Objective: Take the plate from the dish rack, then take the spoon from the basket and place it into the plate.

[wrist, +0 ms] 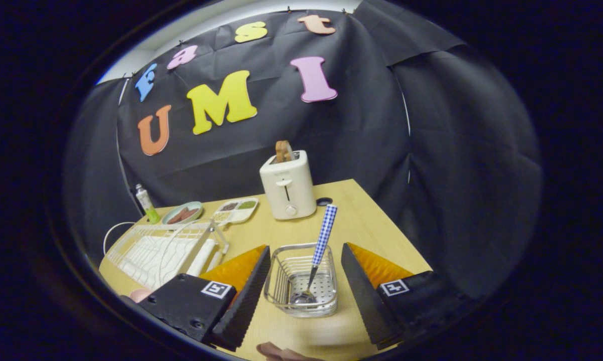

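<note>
The gripper [305, 296] hangs over the wooden table [376, 220] with its two fingers spread wide and nothing held. Between them, near the tips, sits the wire basket [301, 281], a small steel caddy with a perforated floor. The spoon [319, 250] stands in it, bowl down on the perforated floor and handle leaning up and away from the fingers, its blue-and-white chequered grip rising well above the basket rim.

As a judgement, the spoon is light and stiff. The chequered handle looks like the place to take hold, since it stands free above the rim, while the bowl and metal neck are low inside the wires. The metal neck would likely be slippery, and a pinch too near the handle's top could let the spoon swing. The basket itself looks light and may shift or lift if the spoon catches on its wires.

To the left of the left finger lies the white dish rack [156, 250]; whether a plate remains in it I cannot tell. A pale curved shape at the near table edge, below the basket, may be the plate, though it is too blurred to confirm.

Beyond the basket stands a cream toaster [287, 186] with bread in its slot. Left of that are a divided tray [235, 210], a green dish [183, 213] and a small bottle [146, 203].
</note>
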Available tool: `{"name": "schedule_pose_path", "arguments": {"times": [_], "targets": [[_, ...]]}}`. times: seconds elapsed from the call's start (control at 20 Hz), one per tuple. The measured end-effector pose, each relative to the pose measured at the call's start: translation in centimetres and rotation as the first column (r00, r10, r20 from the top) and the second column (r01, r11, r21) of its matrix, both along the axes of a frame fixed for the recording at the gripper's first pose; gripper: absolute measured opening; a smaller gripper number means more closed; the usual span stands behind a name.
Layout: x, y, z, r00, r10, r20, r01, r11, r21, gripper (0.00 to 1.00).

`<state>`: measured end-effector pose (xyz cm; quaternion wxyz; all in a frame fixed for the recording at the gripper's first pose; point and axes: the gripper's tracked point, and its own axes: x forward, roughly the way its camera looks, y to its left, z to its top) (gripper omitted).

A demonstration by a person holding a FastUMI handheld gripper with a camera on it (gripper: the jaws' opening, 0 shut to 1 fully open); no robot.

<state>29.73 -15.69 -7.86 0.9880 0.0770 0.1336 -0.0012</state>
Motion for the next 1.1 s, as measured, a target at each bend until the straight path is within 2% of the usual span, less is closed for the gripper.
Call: {"name": "schedule_pose_path", "arguments": {"times": [0.1,0.25,0.4,0.5,0.6,0.8,1.1], "targets": [[1.9,-0.7,0.4,1.000,-0.017,-0.011,0.017,1.000,0.023,0.85],[3.6,-0.6,-0.2,0.999,-0.019,-0.049,0.019,1.000,-0.010,0.69],[4.6,-0.6,-1.5,0.994,-0.028,-0.110,0.026,0.999,-0.024,0.46],[4.9,-0.7,-1.1,0.995,-0.037,-0.092,0.035,0.999,-0.023,0.30],[4.9,-0.5,-1.0,0.995,-0.034,-0.092,0.032,0.999,-0.020,0.21],[3.5,0.0,0.6,0.997,-0.051,-0.049,0.050,0.999,-0.021,0.15],[1.0,0.4,5.0,0.995,-0.066,0.075,0.071,0.995,-0.076,0.15]]}}
